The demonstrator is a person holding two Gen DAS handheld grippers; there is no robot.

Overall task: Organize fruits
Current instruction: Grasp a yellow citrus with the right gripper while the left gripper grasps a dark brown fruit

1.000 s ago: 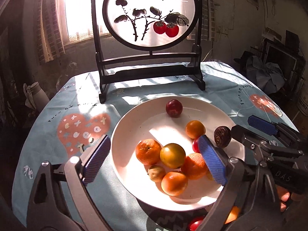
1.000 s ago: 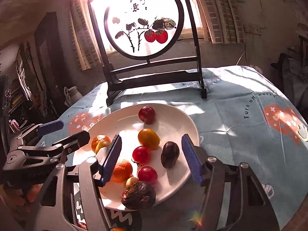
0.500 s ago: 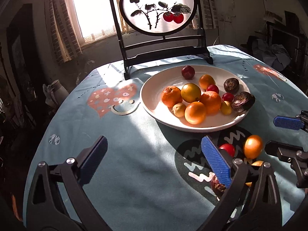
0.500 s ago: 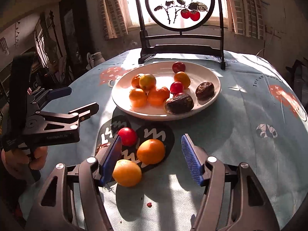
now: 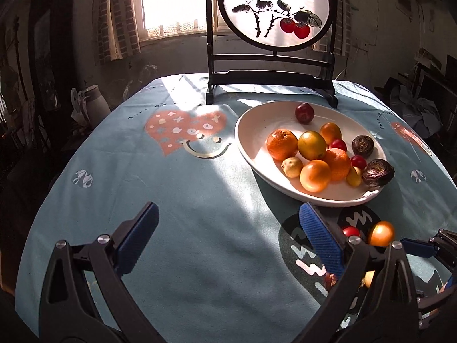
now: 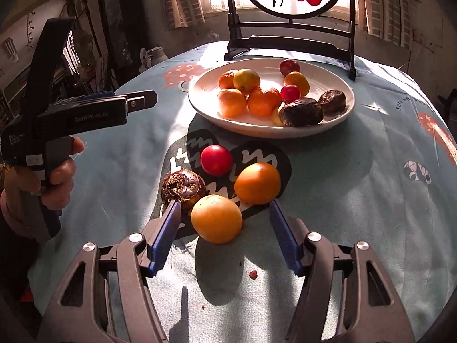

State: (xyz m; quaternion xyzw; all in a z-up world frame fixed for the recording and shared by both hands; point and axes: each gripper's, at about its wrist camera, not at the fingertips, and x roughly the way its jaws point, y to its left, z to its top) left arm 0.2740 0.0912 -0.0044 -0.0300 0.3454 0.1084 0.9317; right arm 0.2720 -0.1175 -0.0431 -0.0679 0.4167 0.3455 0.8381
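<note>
A white plate point(image 6: 200, 105) point(image 5: 248, 148) holds several oranges, small red fruits and dark wrinkled fruits. On the cloth in front of it lie a red fruit point(image 6: 216, 160), two oranges point(image 6: 257, 183) point(image 6: 216, 218) and a dark brown fruit point(image 6: 182, 187). My right gripper point(image 6: 224, 214) is open, its fingertips on either side of the nearest orange without touching it. My left gripper point(image 5: 228, 223) is open and empty over bare cloth, left of the loose fruits; it also shows in the right wrist view point(image 6: 142, 98). The left wrist view shows the red fruit point(image 5: 350, 231) and one orange point(image 5: 381, 233).
A dark wooden stand with a round painted screen point(image 5: 274, 8) stands behind the plate. The round table has a light blue patterned cloth point(image 5: 171, 185). A pale jug point(image 5: 94, 103) sits beyond the far left edge. Small red crumbs point(image 6: 252, 274) lie near me.
Both grippers have pulled back from the plate toward the near side of the table. The right gripper has come down around the nearest loose orange. Both stay open.
</note>
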